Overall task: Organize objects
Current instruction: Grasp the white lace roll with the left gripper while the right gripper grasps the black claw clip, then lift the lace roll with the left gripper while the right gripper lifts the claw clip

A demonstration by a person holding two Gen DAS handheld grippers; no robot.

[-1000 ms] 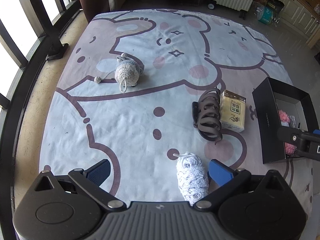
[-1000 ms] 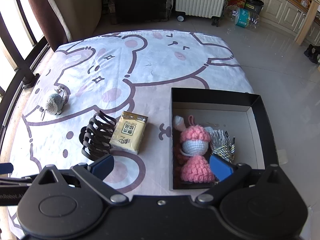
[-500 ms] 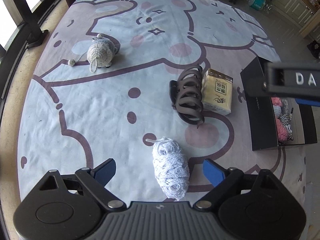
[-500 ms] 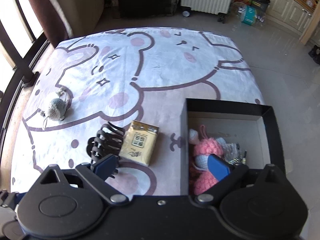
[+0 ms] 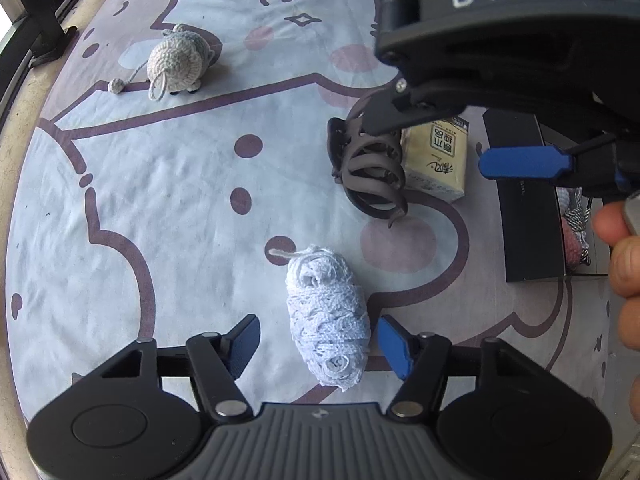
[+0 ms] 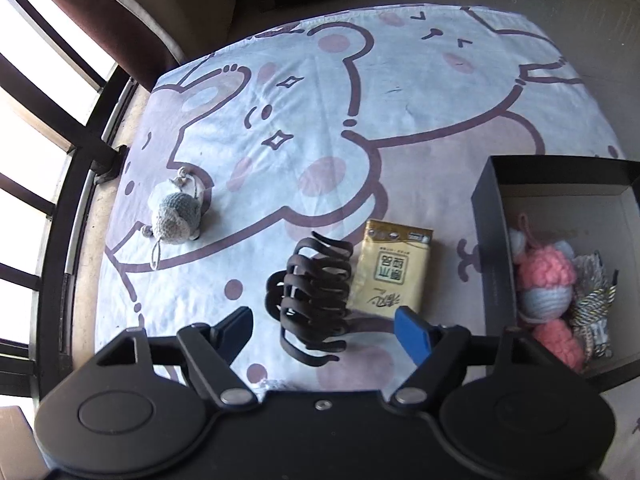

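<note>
White yarn bundle (image 5: 326, 316) only in L view, L hand-held gripper (image 5: 316, 340) closing round it, R hand-held gripper (image 6: 324, 326) closing round hair claw (image 6: 314, 296)

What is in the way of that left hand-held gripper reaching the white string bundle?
Nothing visible. The white string bundle already lies between the closing jaws of the left hand-held gripper, on the bear-print mat, with no other object between them.

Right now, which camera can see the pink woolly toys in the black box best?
The right wrist view. It looks down into the open black box, so the pink woolly toys show plainly. In the left wrist view the box wall and the right claw hide all but a pink sliver.
</note>
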